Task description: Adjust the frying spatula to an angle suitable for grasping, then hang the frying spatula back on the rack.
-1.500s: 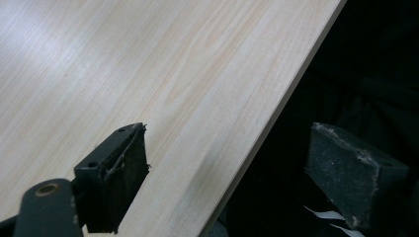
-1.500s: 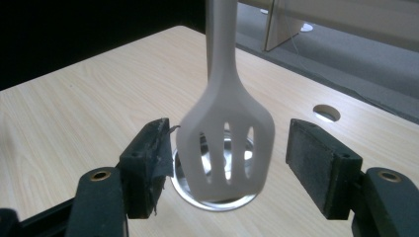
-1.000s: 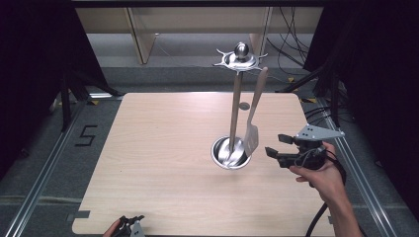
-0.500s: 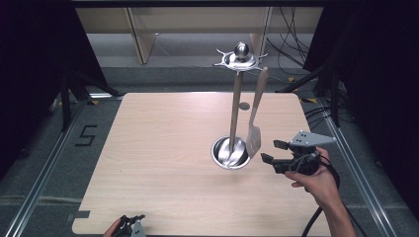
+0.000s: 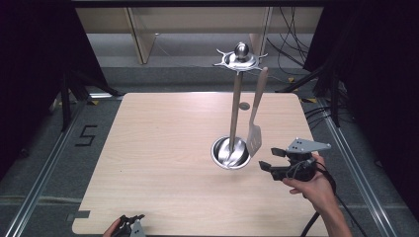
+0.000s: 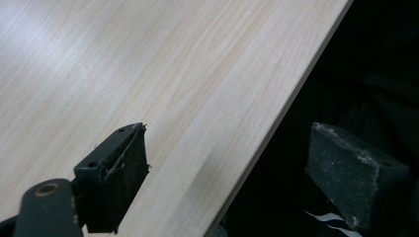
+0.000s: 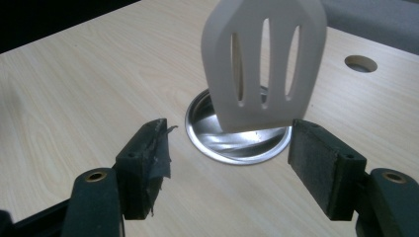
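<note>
**Right tongs gape just short of the hanging spatula**

The right tongs (image 5: 271,159) hover low over the bench (image 5: 163,148), jaws wide apart with nothing between them. Just ahead of them hangs the white slotted spatula (image 7: 264,64) — its blade dangles above the steel dish base (image 7: 237,148) of the utensil stand (image 5: 236,98), clear of both pads. The left tongs (image 6: 227,177) sit at the bench's near edge, well apart from the stand — jaws apart, 1 pad over the wood, the other past the edge.
</note>
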`<control>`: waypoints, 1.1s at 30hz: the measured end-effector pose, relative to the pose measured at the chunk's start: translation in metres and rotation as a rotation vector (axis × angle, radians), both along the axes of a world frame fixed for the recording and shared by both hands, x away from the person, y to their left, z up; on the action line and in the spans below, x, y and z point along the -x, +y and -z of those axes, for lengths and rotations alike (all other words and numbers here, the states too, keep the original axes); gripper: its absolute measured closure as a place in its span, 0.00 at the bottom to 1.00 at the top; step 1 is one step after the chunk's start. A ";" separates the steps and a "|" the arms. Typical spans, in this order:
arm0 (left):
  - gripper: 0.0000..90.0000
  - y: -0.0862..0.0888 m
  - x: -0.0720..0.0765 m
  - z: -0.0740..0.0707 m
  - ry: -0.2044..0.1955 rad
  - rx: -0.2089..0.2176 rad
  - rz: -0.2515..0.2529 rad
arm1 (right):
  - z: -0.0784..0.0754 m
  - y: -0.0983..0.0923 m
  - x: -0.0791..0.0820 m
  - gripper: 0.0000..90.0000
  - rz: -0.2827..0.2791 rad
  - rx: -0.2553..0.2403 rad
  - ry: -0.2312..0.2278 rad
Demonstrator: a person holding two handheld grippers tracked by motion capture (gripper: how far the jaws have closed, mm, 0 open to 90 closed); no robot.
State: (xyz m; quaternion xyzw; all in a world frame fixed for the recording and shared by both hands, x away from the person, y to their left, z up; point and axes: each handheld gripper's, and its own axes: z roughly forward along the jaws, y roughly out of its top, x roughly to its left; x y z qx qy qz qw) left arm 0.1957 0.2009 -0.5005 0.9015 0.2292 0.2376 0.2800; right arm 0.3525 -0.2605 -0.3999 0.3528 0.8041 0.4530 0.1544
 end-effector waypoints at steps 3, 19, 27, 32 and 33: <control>0.17 0.000 0.000 0.000 0.000 0.000 -0.001 | 0.002 -0.001 0.001 0.37 0.000 0.010 0.008; 0.17 -0.001 0.001 0.001 0.003 -0.005 0.004 | 0.018 -0.004 0.010 0.37 -0.001 0.026 0.038; 0.17 -0.001 0.002 0.000 -0.007 -0.004 0.005 | 0.028 -0.003 0.012 0.36 -0.004 0.025 0.065; 0.17 -0.001 0.002 0.000 -0.002 0.004 0.014 | 0.032 -0.003 0.014 0.36 0.005 0.020 0.075; 0.17 -0.001 0.003 -0.001 -0.005 0.001 0.012 | 0.034 -0.003 0.015 0.36 0.003 0.017 0.079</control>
